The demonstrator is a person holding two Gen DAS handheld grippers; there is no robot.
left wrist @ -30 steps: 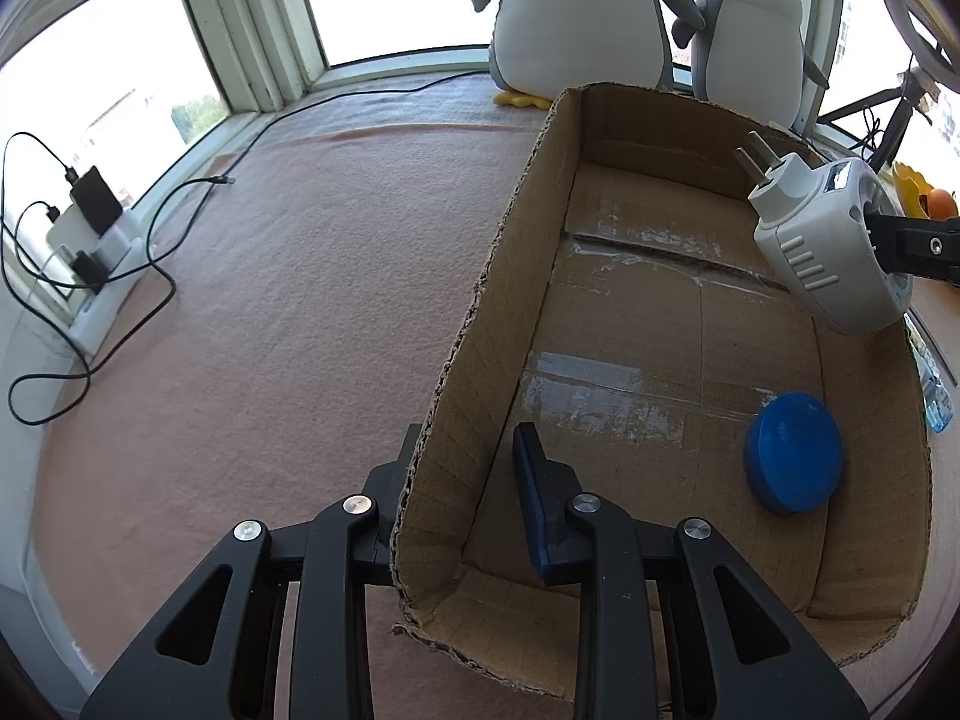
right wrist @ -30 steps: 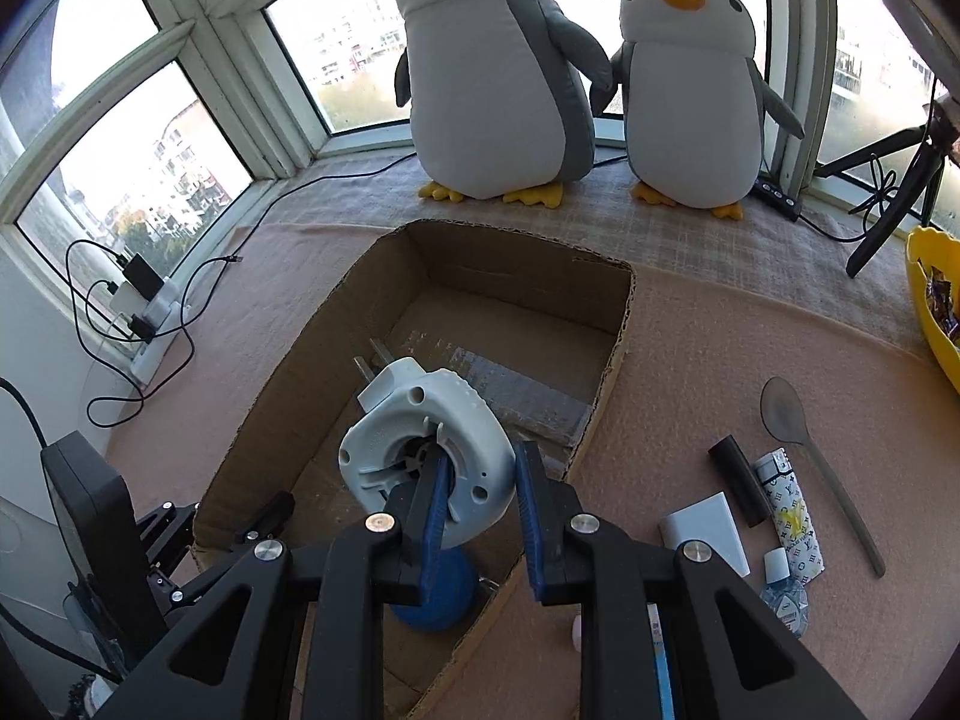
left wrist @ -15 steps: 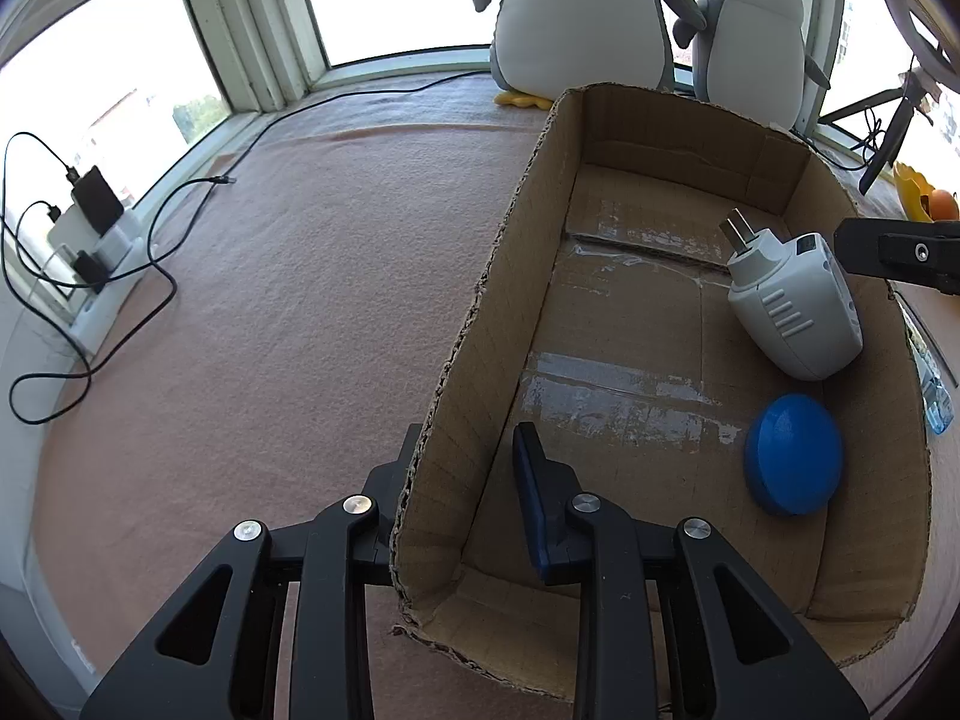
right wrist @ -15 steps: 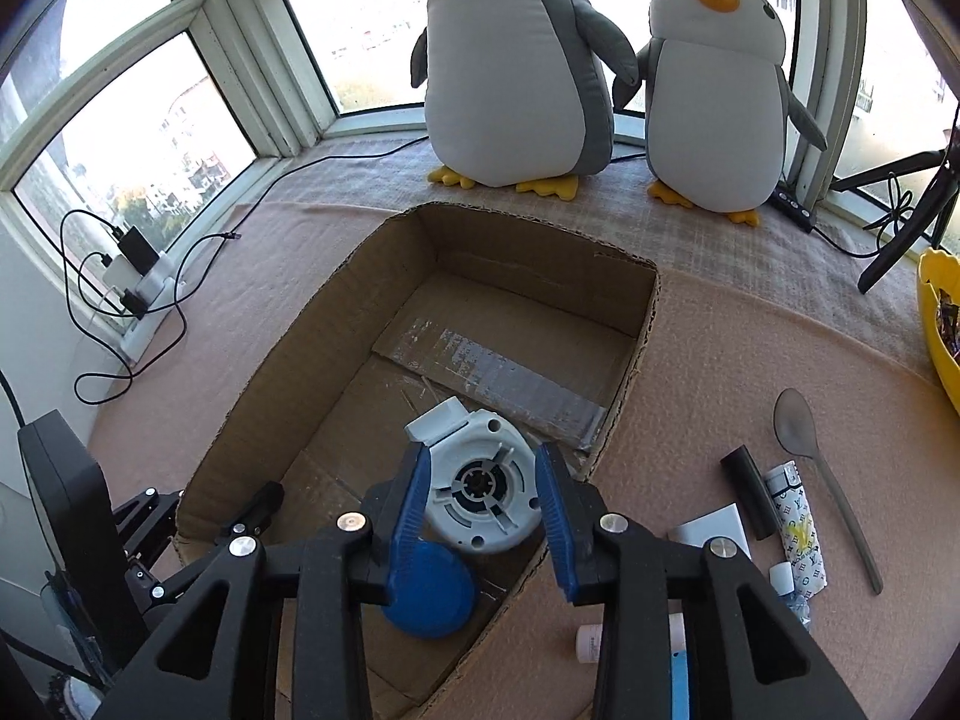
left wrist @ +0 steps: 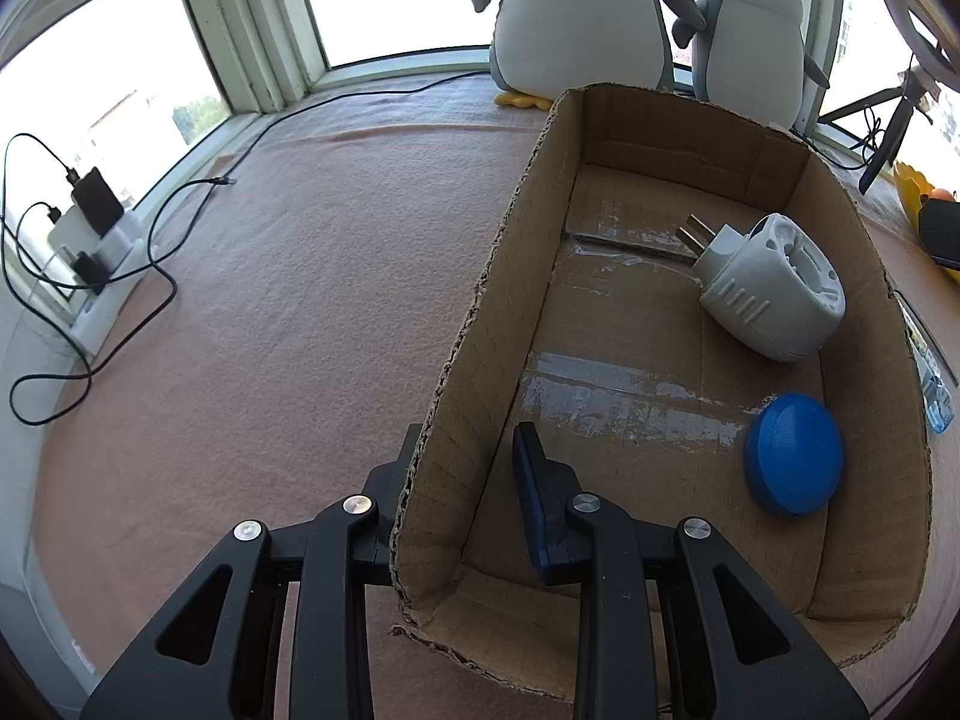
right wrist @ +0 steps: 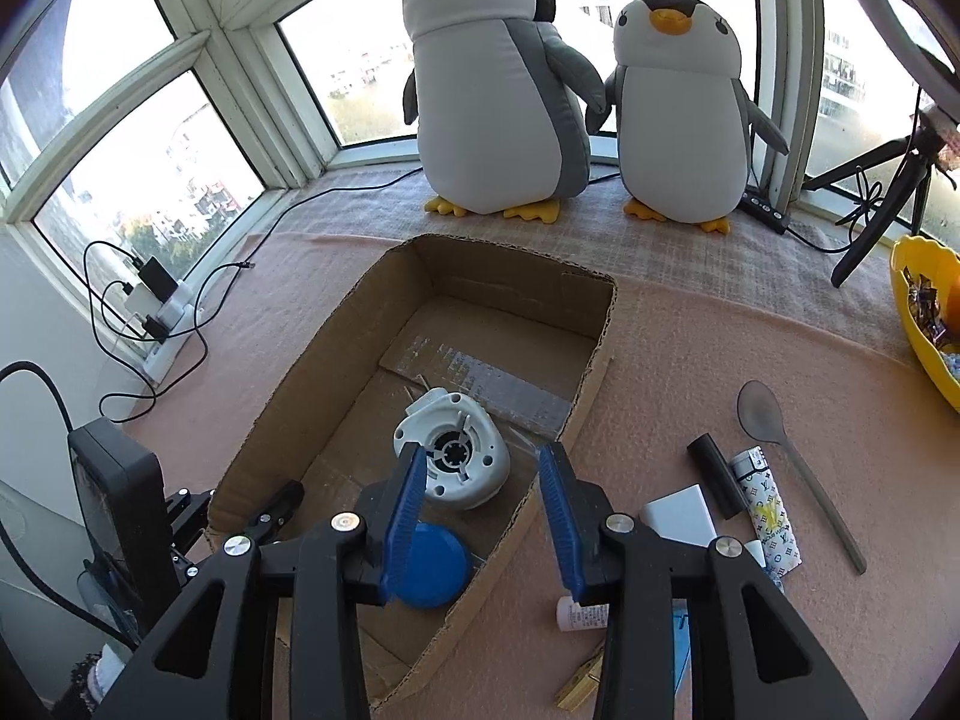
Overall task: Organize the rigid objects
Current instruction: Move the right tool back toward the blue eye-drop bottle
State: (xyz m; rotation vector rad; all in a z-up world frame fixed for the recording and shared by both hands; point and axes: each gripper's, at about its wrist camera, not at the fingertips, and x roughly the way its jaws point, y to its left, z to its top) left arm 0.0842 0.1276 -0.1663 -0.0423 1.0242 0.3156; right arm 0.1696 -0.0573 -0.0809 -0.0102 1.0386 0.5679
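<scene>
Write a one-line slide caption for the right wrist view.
Right gripper open above the cardboard box, white plug adapter and blue disc lying inside.

The cardboard box (right wrist: 336, 360) is plain brown with shiny clear tape strips on the floor; inside, the plug adapter (left wrist: 774, 294) is off-white with grey-ish ribs and the round lid (left wrist: 792, 462) is solid blue; the mat (left wrist: 300, 300) is dusty pink; both plush penguins (right wrist: 498, 90) are white and grey with yellow beaks and feet; the bowl (right wrist: 918, 312) is bright yellow; the spoon (right wrist: 780, 438) is smoky grey; gripper pads (right wrist: 408, 504) are blue on black frames.
</scene>
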